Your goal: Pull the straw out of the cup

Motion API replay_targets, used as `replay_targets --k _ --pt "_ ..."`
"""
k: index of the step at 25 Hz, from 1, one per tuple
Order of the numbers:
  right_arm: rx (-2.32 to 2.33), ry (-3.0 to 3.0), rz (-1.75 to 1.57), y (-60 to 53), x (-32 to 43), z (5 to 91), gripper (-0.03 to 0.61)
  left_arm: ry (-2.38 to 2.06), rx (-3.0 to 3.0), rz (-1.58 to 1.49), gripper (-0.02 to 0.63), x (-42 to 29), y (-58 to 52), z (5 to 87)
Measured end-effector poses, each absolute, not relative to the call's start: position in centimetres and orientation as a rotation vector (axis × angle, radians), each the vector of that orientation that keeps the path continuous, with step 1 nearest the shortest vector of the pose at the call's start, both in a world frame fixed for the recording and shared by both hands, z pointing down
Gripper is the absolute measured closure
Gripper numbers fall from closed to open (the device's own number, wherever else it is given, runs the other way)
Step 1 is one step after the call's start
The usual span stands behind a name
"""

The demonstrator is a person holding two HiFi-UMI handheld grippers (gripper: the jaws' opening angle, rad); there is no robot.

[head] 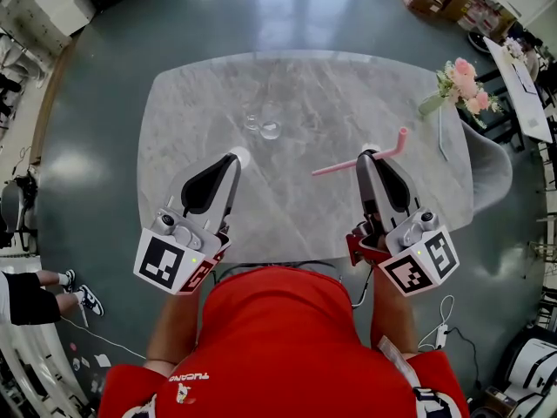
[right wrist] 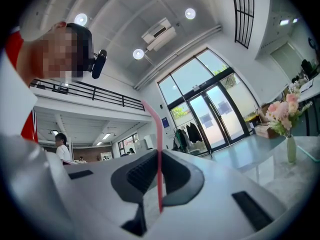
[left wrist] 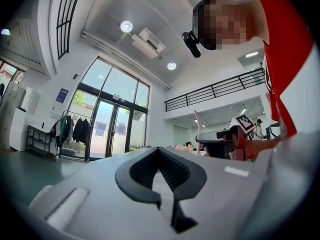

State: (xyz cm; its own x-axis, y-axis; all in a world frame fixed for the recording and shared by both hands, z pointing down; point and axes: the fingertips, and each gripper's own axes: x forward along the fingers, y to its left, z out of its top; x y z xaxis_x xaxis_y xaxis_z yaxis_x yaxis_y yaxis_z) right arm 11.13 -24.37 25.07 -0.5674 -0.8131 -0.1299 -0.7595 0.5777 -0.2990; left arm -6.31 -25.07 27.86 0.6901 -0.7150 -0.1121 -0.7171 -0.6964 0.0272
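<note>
The right gripper (head: 367, 156) pinches the straw (head: 338, 167) crosswise, clear of the cup (head: 271, 129) ahead-left of it; the left gripper (head: 236, 158), pressed together and empty, lies nearer.

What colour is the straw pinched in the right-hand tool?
The straw is pink, and it shows best in the head view.

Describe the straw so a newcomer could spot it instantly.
Over the grey marble table, find the right gripper. The straw is clamped crosswise in its jaws: thin, pink, bent at one end, unlike the clear glass cup farther back.
</note>
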Motion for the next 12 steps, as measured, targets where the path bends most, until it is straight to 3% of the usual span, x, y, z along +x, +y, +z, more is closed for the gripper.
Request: replay_targets --k 12 --pt "-1.28 2.564 -0.311 -24.33 11.01 25.04 0.561 1.236 -2.857 0.185 0.609 -6.5 -24.84 27.78"
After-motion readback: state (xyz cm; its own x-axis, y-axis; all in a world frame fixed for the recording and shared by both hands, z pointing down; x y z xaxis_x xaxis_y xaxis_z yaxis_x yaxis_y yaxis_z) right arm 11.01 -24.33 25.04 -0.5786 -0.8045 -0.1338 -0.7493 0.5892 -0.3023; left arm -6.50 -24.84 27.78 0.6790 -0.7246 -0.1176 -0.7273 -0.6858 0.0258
